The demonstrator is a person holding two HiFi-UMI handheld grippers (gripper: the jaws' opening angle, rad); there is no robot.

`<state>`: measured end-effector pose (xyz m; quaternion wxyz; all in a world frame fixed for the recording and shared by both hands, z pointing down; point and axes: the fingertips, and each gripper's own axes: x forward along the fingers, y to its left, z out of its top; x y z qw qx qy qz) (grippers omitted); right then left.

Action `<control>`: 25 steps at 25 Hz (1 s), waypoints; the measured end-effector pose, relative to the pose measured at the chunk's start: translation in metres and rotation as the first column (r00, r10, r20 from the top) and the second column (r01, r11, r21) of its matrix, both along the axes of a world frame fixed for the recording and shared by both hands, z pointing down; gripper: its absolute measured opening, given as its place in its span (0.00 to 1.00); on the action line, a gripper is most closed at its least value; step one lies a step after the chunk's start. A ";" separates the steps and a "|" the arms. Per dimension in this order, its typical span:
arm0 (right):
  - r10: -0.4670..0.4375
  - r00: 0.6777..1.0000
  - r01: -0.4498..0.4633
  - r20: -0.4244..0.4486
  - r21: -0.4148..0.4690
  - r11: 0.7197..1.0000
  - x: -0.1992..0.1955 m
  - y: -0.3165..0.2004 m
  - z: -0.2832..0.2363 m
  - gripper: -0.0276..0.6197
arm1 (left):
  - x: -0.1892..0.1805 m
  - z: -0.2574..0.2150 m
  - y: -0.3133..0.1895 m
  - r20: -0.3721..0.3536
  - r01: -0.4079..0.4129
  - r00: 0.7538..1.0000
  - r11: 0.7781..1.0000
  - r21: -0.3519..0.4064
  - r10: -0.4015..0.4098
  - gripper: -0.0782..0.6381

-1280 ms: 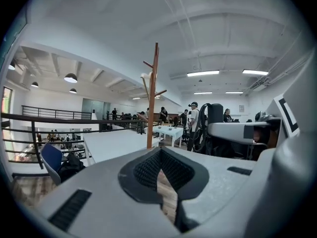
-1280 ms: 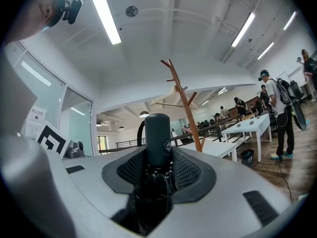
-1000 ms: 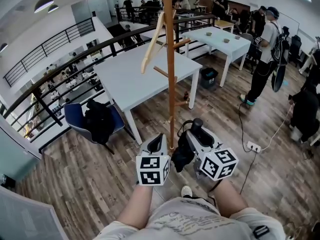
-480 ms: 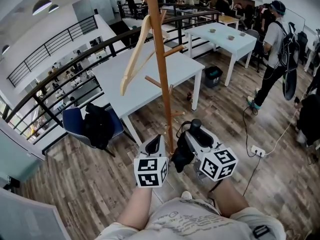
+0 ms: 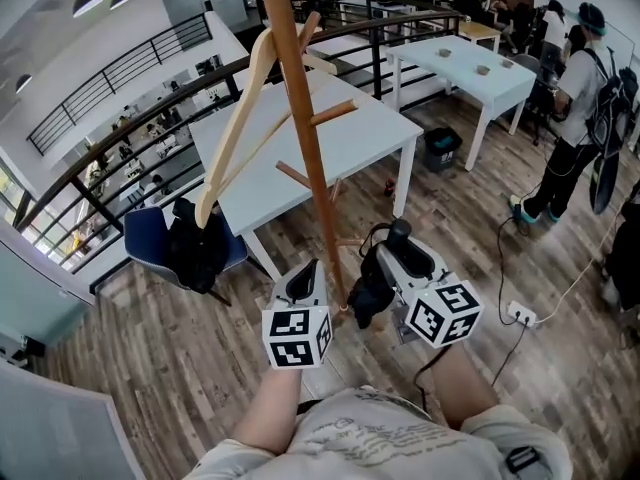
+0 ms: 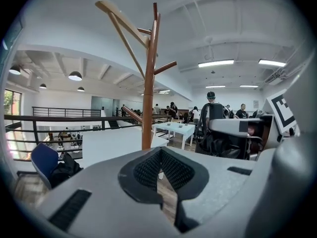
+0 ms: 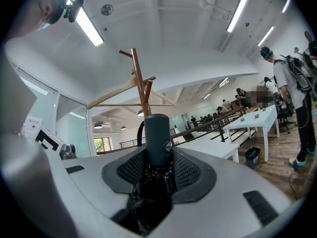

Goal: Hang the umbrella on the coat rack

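Note:
A tall wooden coat rack [image 5: 300, 138] stands on the floor right in front of me, its pole [image 6: 148, 83] rising between my two grippers. A pale wooden hanger [image 5: 232, 138] hangs from one of its upper pegs, on the left. My right gripper [image 5: 392, 258] is shut on a folded black umbrella [image 7: 157, 138], whose dark handle sticks up between the pads and whose fabric bunches below [image 5: 368, 296]. My left gripper [image 5: 304, 280] is shut and holds nothing, just left of the pole's foot. The rack [image 7: 139, 86] also shows beyond the umbrella handle.
A white table [image 5: 300, 148] stands behind the rack, with a blue chair and a black bag [image 5: 195, 243] at its left. A black railing [image 5: 120, 158] runs behind. A second white table [image 5: 470, 68] and a standing person [image 5: 575, 118] are at the right. A power strip [image 5: 522, 314] lies on the floor.
The view has tilted and closed in on the rack: its pole and hanger now loom larger and lean left. Both grippers hold their places near the pole's foot, the umbrella still gripped.

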<state>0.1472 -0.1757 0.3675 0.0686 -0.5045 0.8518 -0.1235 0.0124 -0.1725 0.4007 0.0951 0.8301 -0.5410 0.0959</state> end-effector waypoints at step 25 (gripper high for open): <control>0.075 0.987 -0.065 -0.140 0.075 0.995 0.039 -0.141 0.023 0.29 | 0.003 0.028 -0.083 -0.049 -0.015 0.999 0.999 -0.028 0.013 0.12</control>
